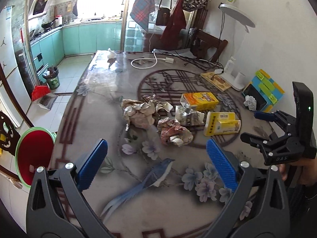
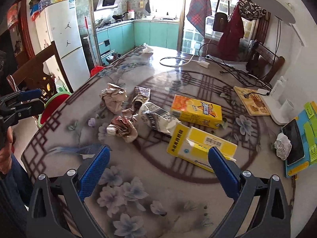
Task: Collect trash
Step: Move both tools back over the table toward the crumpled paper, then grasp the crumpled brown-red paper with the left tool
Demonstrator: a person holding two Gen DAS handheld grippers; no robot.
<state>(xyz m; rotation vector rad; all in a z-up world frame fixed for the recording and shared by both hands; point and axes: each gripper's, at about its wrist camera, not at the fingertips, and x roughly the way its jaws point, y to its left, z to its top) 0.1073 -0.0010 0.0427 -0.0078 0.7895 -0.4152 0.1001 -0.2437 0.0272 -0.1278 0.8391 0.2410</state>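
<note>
Left claw [image 1: 156,159]: I see it spread wide, empty, over the near tabletop [image 1: 178,214]
Right claw [image 2: 158,165]: also gaping, holding nothing
Trash: crumpled paper [image 1: 175,131] just beyond my left claw, yellow box [image 2: 200,148] near my right
Bin: red bin [image 1: 34,152] at the tabletop's left edge

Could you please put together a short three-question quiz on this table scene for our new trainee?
1. True or false: the left tool is shut on a paper wad.
2. Which lies nearer the lamp base: A) the orange carton, B) the reddish paper wad?
3. Fill in: the red bin with the green rim stands off the table's ____ edge, seen from the left wrist.

Key: 1 false, both tools, right tool included, are open and empty; 2 A; 3 left.
</note>
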